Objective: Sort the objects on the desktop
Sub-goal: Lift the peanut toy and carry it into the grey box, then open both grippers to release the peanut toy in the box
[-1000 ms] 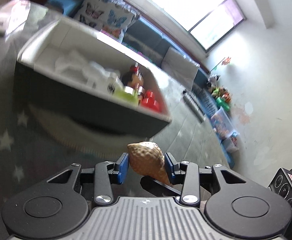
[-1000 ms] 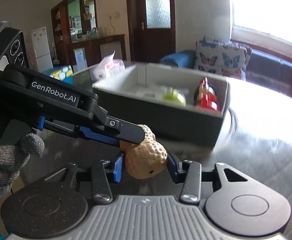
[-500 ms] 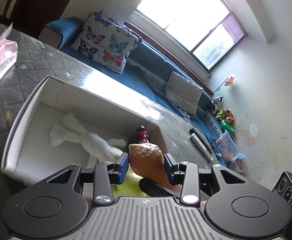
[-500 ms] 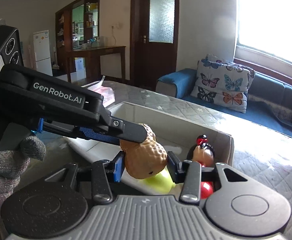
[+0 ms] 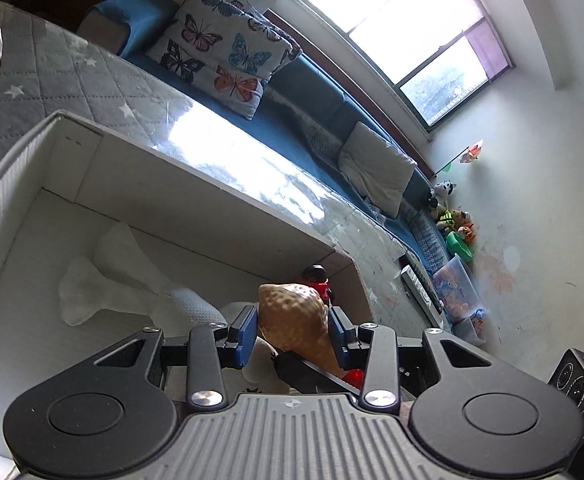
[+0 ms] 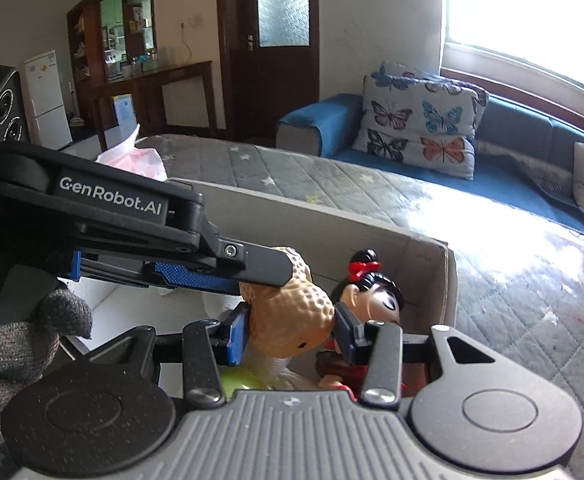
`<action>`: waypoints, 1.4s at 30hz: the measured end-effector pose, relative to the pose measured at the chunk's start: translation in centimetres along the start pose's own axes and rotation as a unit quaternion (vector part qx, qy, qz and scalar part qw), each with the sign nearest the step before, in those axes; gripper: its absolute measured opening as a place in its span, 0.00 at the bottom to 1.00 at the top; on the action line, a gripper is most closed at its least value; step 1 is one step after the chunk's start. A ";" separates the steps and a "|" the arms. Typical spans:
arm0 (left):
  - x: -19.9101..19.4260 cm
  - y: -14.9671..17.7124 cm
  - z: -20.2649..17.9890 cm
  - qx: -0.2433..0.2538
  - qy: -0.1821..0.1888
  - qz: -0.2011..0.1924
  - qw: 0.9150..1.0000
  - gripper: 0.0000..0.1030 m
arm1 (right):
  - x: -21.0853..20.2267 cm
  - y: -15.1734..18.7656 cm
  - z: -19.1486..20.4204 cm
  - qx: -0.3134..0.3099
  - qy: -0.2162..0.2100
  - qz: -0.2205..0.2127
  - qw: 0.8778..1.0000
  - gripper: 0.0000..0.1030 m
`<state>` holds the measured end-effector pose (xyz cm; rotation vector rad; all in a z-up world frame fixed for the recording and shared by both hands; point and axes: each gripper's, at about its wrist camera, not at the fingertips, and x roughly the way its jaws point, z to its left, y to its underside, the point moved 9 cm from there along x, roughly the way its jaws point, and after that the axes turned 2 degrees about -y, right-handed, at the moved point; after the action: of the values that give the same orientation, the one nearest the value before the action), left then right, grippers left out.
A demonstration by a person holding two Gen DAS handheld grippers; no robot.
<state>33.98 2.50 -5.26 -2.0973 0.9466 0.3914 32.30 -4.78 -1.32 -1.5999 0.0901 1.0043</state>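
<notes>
Both pairs of fingers clamp one peanut-shaped toy (image 6: 287,320) between them: the right gripper (image 6: 289,334) grasps its fat end, and the left gripper (image 5: 292,330) grips the other end, its jaws having just been closing a little on the toy. It hangs above the box (image 6: 450,280), over the corner where a doll (image 6: 372,296) lies, not yet touching anything inside. That box already holds the doll, a green thing and a white bone-shaped toy (image 5: 107,268), so sorting seems well along; letting go is what remains here.
</notes>
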 end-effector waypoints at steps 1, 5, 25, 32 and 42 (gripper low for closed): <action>-0.1 0.2 0.0 0.000 0.000 0.000 1.000 0.40 | 0.1 0.1 -0.1 0.000 0.001 0.000 1.000 0.43; -0.2 0.1 0.2 0.003 -0.012 0.000 1.000 0.40 | 0.0 0.1 -0.1 0.002 0.002 -0.002 1.000 0.44; -4.3 1.4 -1.6 0.057 -0.033 -0.035 0.997 0.40 | -3.1 0.3 1.3 -0.008 0.005 -0.029 1.000 0.52; -6.7 3.1 -2.4 0.076 -0.051 -0.054 0.994 0.40 | -5.6 1.3 2.1 -0.004 0.001 -0.045 0.999 0.59; -9.1 6.5 -3.4 0.106 -0.075 -0.063 0.989 0.40 | -9.0 3.8 3.5 -0.002 0.003 -0.060 0.998 0.73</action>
<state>22.96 1.69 -1.53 -1.8934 0.7295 0.3612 22.65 -7.09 1.62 -1.5926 -0.0022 0.9070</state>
